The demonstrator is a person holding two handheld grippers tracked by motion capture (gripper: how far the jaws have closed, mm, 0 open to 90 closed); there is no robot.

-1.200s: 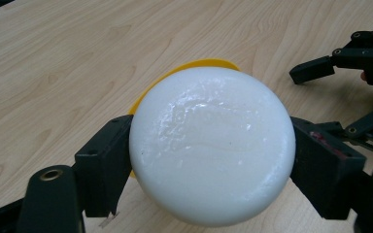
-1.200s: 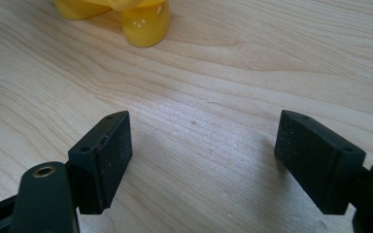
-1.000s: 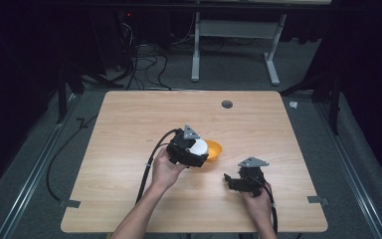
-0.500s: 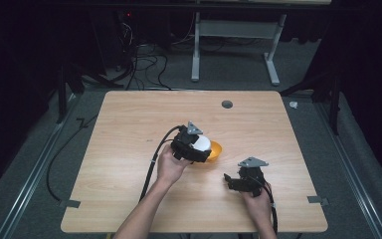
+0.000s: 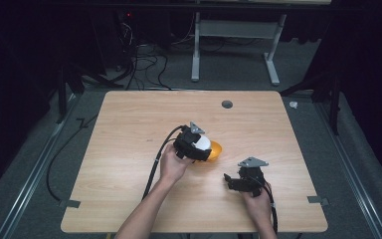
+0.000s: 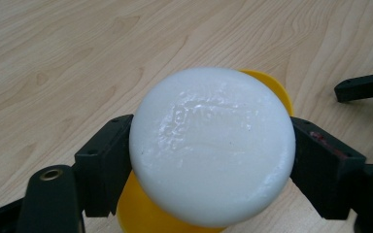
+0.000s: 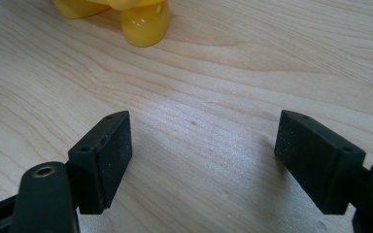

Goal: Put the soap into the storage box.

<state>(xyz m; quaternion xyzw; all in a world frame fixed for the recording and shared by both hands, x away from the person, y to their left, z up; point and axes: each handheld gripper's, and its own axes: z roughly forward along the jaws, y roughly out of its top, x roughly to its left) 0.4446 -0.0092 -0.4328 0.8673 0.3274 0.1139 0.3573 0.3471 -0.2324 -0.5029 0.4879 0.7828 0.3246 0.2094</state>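
Pale wooden bench carries a yellow bowl, over which the left tool grips a white disc for placing, while the right tool rests released nearby.

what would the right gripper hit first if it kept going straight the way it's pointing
Probably the yellow piece lying on the table. In the right gripper view, the right gripper has open, empty jaws, with bare wood ahead and the yellow piece slightly off to one side, so it might only graze it.
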